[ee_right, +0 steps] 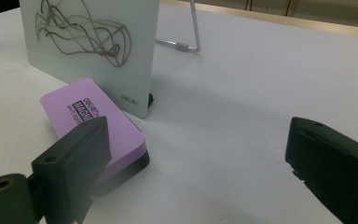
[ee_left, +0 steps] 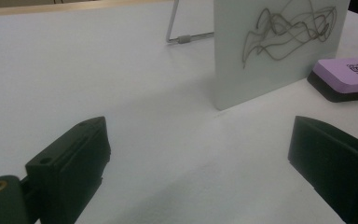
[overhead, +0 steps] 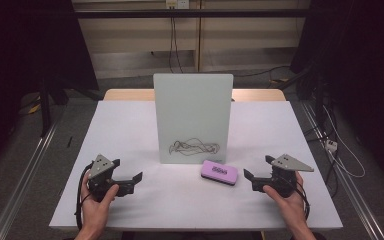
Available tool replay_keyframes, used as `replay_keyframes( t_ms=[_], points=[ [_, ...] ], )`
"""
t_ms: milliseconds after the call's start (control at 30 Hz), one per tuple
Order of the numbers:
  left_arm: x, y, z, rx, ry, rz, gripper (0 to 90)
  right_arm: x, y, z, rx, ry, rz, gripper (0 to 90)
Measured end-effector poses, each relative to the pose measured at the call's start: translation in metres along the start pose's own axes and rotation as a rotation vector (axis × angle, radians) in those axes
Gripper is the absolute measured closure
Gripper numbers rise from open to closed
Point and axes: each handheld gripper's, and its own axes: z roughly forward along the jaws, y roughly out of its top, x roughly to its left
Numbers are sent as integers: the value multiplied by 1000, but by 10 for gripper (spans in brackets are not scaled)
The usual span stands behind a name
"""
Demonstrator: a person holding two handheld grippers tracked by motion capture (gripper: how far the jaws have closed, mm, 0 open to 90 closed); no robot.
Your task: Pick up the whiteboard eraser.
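A small whiteboard (overhead: 193,117) stands upright on a wire stand in the middle of the white table (overhead: 130,130), with dark scribbles (overhead: 194,146) near its bottom. A purple eraser with a black base (overhead: 219,172) lies flat just in front of the board's right corner. My left gripper (overhead: 139,176) rests at the front left, held by a hand, jaws open and empty; its own view has the board (ee_left: 279,46) and eraser (ee_left: 349,77) ahead. My right gripper (overhead: 247,174) is at the front right, open and empty, with the eraser (ee_right: 98,126) beside its left jaw.
The board's wire stand (ee_right: 186,44) props it from behind. A wooden strip (overhead: 125,94) borders the table's far edge. Metal rails (overhead: 25,170) run along both sides on the floor, and cables (overhead: 340,155) lie at the right.
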Motion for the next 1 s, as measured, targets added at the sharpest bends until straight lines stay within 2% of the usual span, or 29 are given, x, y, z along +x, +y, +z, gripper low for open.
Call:
replay_keyframes(
  t_ms=[167,267,500,733,833,900,1000],
  points=[
    [0,0,1,6,1,-8,54,-1,0,-1,8,-15,-2,97],
    [2,0,0,6,6,-18,54,-3,2,-2,-14,-26,8,97],
    [4,0,2,20,7,-33,56,-3,3,0,20,47,26,83],
    [5,-1,2,24,21,-38,57,0,3,2,42,60,-1,82],
    [4,-1,3,30,23,-32,57,2,4,1,40,102,-17,130],
    [4,-1,3,33,21,-28,57,4,6,0,32,109,-14,120],
    [4,-1,4,35,21,-22,56,14,13,0,32,145,-48,117]
  ],
)
